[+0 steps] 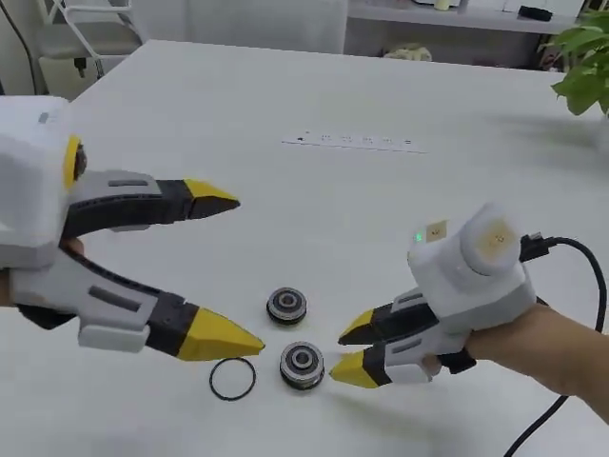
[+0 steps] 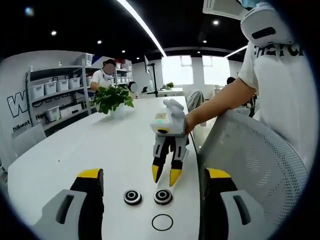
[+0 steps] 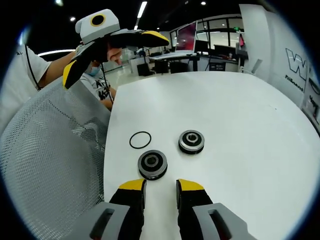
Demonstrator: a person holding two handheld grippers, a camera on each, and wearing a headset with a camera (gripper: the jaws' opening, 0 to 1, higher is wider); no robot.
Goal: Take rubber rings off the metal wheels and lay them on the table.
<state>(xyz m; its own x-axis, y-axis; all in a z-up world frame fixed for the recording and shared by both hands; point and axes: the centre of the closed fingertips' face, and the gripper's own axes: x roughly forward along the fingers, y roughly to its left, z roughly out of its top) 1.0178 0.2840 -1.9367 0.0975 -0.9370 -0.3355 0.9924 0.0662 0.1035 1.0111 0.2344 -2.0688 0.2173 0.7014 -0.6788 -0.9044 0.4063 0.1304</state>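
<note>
rubber ring (image 1: 233,379): loose, flat on table (image 1: 381,219) | near wheel (image 1: 302,365): flat, beside ring | far wheel (image 1: 286,305): flat

The head view looks steeply down on the surface (image 1: 381,190) from close above. Both gripper views sit lower, facing each other across it. All three share the wheels (image 1: 302,365) and loose ring (image 1: 232,378), seemingly equally near.

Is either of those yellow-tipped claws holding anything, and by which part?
Nothing is held. The left hand-held gripper gapes open, empty; the right hand-held gripper is empty too, tips near a wheel.
</note>
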